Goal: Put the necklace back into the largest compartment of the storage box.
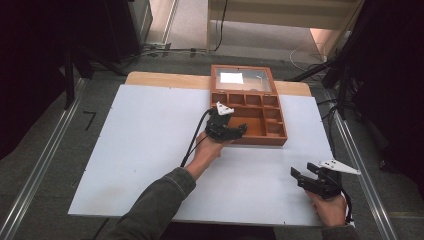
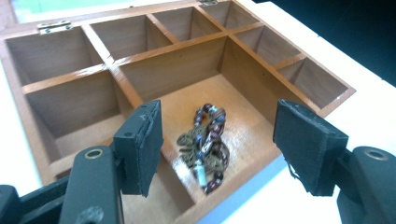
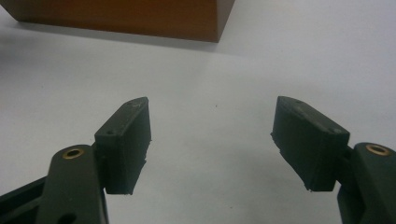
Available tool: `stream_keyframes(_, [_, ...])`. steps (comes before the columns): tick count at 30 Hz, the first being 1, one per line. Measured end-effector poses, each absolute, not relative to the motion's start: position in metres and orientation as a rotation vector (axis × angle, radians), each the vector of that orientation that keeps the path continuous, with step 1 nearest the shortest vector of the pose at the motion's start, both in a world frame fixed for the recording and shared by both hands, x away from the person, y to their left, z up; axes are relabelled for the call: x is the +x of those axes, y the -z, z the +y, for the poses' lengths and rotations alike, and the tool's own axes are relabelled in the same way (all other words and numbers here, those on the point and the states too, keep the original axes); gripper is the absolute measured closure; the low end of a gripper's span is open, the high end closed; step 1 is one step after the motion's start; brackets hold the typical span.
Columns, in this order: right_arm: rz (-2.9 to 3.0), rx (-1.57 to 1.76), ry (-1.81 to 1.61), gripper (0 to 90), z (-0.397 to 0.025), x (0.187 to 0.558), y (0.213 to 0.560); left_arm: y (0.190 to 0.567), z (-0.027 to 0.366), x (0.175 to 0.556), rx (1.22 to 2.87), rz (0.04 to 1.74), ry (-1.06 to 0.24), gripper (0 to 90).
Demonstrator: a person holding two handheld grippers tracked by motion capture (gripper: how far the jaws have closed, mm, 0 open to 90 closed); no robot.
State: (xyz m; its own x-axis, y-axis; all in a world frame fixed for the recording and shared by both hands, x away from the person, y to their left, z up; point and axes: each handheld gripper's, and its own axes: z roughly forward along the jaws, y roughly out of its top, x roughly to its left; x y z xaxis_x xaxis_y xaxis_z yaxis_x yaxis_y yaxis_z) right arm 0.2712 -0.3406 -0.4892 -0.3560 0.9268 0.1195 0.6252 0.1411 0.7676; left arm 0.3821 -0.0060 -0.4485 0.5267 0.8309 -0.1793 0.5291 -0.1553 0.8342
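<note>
2 grippers — left gripper point(image 2: 217, 149), right gripper point(image 3: 210, 144) — fingers spread, 1 beaded bracelet point(image 2: 205, 144) in 1 wooden box point(image 2: 299, 100)

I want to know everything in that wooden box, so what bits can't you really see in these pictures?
- Beaded bracelet: in the left gripper view its near end is blurred, so its clasp cannot be made out.
- Wooden box: in the high view the left tongs cover the big compartment's near left part.
- Box lid: glare in the high view hides what lies under the glass.
- In the right gripper view the box is cut off by the top edge.
</note>
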Motion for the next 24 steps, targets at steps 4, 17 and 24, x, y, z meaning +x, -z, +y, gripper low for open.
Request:
stream_keyframes(4, [2.039, 1.487, -1.074, 26.2, -0.341, 0.271, 0.489, 0.450, 0.005, 0.374, 1.821, 1.129, -0.406, 28.2])
stream_keyframes(17, [2.044, 1.483, -1.065, 26.1, -0.340, 0.271, 0.489, 0.456, 0.052, 0.351, 1.780, 1.177, -0.430, 26.8])
stream_keyframes(24, [2.044, 1.483, -1.063, 26.1, -0.340, 0.271, 0.489, 0.458, 0.071, 0.343, 1.758, 1.197, -0.441, 25.7])
